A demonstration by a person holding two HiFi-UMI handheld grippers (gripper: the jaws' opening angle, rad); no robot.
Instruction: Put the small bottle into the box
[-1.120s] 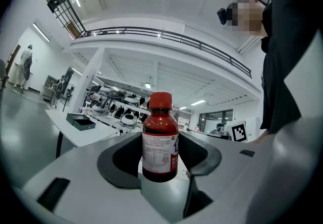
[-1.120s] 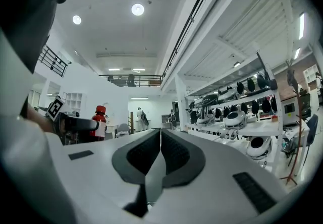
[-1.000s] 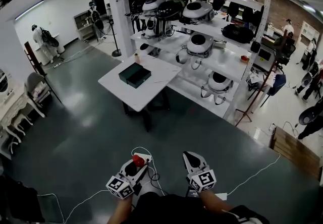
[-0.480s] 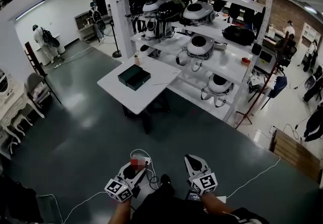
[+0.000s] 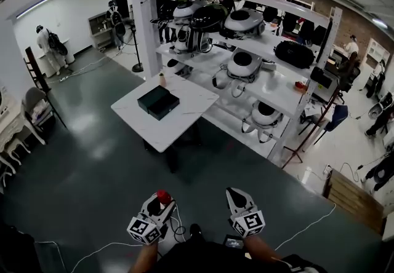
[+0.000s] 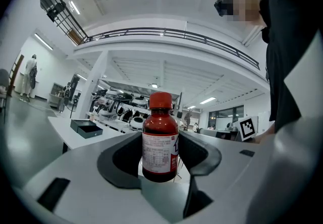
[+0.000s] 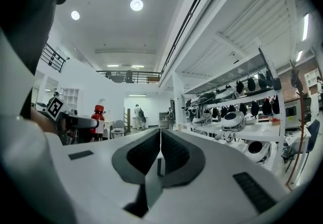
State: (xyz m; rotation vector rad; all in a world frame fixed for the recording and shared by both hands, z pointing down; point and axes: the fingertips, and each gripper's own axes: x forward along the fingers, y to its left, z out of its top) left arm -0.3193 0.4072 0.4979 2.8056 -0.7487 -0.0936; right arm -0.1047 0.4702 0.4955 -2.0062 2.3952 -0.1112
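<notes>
The small bottle point(image 6: 160, 140), dark brown glass with a red cap and a white printed label, stood upright between the jaws of the left claw point(image 5: 159, 203), whose dark pads pinched its lower body on both sides. In the head view only its red cap showed above that claw, low in the picture and over the dark grey floor point(image 5: 92, 173), well apart from the white surface point(image 5: 184, 115). The right claw point(image 7: 160, 150) was held beside the left one, its jaws pressed together with nothing between them; its own view caught the bottle off to the left. The box point(image 5: 158, 102), dark and open-topped, lay on the surface around the middle, somewhat toward the left corner, and a small pale container point(image 5: 162, 79) stood near the far corner. A white shelving rack point(image 5: 271, 90) loaded with rounded white and dark devices ran just behind the surface. A white cable point(image 5: 104, 247) trailed across the floor near the claws. Two people point(image 5: 46, 44) stood in the distance by the left wall.
</notes>
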